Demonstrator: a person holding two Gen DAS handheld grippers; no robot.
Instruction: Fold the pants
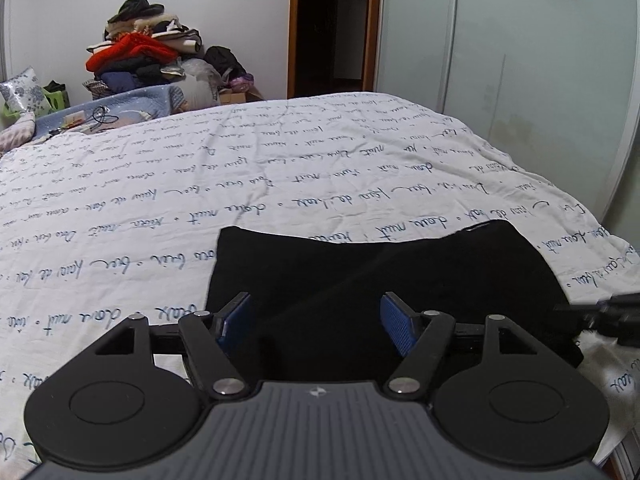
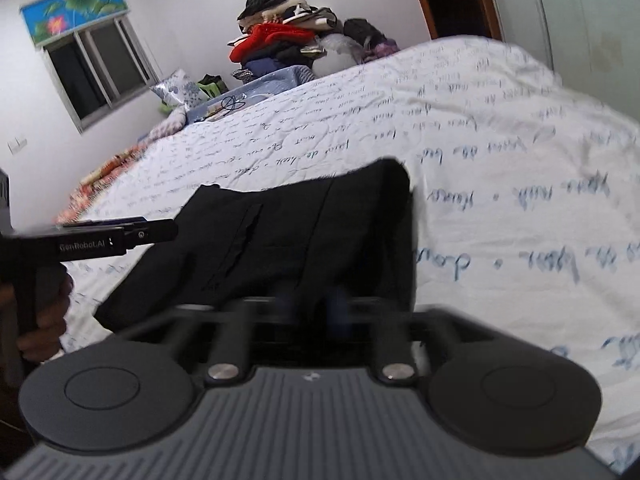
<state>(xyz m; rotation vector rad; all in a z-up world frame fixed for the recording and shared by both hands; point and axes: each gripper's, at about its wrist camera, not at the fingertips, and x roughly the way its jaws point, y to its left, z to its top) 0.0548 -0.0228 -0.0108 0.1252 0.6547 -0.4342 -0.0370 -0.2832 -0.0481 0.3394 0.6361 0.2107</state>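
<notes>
The black pants (image 1: 380,280) lie folded in a compact rectangle on the bed's near corner; they also show in the right wrist view (image 2: 304,240). My left gripper (image 1: 316,320) is open, its blue pads (image 1: 396,328) spread wide just above the near edge of the pants, holding nothing. My right gripper (image 2: 312,300) is blurred, its pads nearly together over the near edge of the pants; a grip on the cloth cannot be made out. The left gripper also shows from the side in the right wrist view (image 2: 160,232).
The bed has a white cover with blue handwriting print (image 1: 200,184). A pile of clothes (image 1: 140,56) stands behind the bed by the wall. A wardrobe with sliding doors (image 1: 520,80) and a dark doorway (image 1: 332,28) are on the right. A window (image 2: 92,68) is at left.
</notes>
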